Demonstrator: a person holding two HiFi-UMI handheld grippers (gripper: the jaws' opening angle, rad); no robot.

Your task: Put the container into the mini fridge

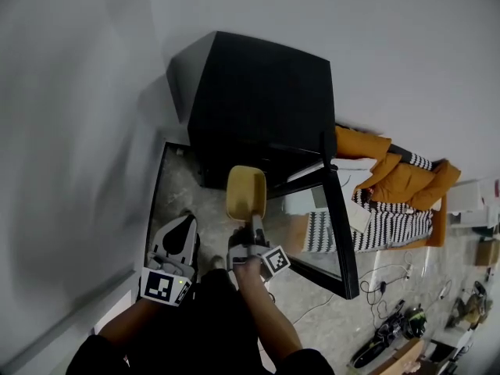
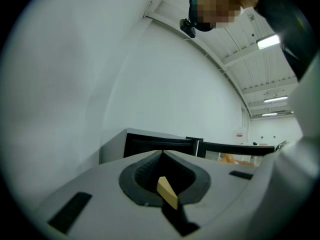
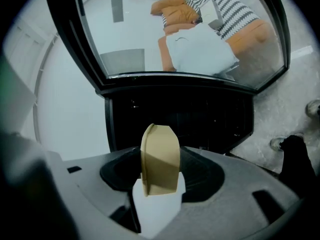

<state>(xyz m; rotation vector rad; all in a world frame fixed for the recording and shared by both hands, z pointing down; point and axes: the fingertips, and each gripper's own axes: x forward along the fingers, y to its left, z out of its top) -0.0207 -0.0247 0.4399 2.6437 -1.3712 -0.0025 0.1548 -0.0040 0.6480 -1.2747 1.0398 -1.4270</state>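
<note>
The black mini fridge [image 1: 258, 92] stands against the wall with its glass door [image 1: 340, 233] swung open to the right. My right gripper [image 1: 248, 216] is shut on a tan container [image 1: 246, 192], held upright just in front of the open fridge. In the right gripper view the container [image 3: 160, 159] sits between the jaws with a white part below it, facing the dark fridge interior [image 3: 200, 119]. My left gripper [image 1: 185, 223] hangs to the left of it, level, with its jaws together and nothing large in them. In the left gripper view its tips [image 2: 162, 153] meet, pointing at the fridge [image 2: 155, 144].
A white wall [image 1: 62, 131] runs along the left. Right of the door lies a heap of orange and striped cloth [image 1: 398, 186]. Cables and tools [image 1: 391, 334] are scattered on the floor at lower right. A shoe [image 3: 315, 108] shows on the speckled floor.
</note>
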